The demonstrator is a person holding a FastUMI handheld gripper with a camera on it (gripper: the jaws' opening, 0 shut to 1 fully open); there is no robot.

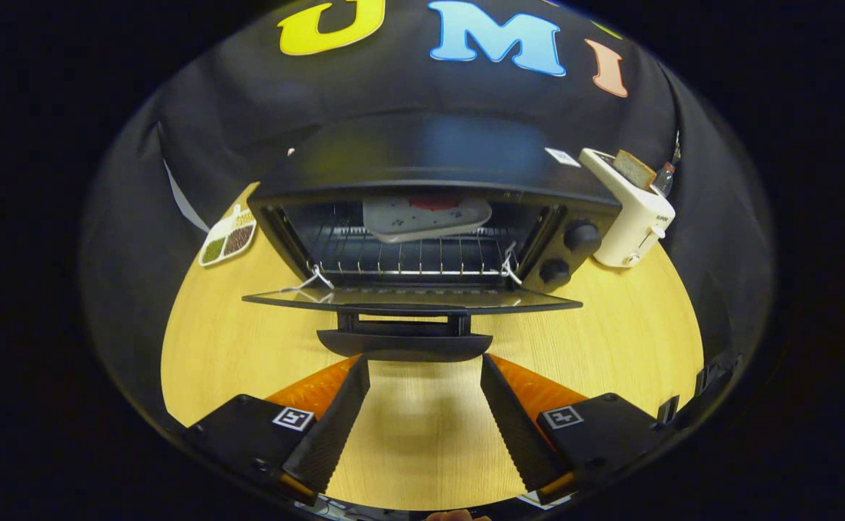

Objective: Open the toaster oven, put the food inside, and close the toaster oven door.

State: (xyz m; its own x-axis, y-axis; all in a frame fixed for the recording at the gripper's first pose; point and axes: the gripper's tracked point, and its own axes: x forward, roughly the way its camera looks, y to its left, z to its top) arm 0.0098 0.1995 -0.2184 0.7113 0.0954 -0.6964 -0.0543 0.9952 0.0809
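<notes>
Jaws spread and empty, the gripper faces the oven door at 12 o'clock; its rigid handle looks best pinched mid-bar.

- The black toaster oven stands on the wooden worktop, straight ahead of the gripper.
- Its glass door is folded down flat, with the door handle just ahead of the wide-spread fingertips.
- Inside, a pale plate with something red on it rests on the wire rack.
- Two dark knobs sit on the oven's right side.
</notes>
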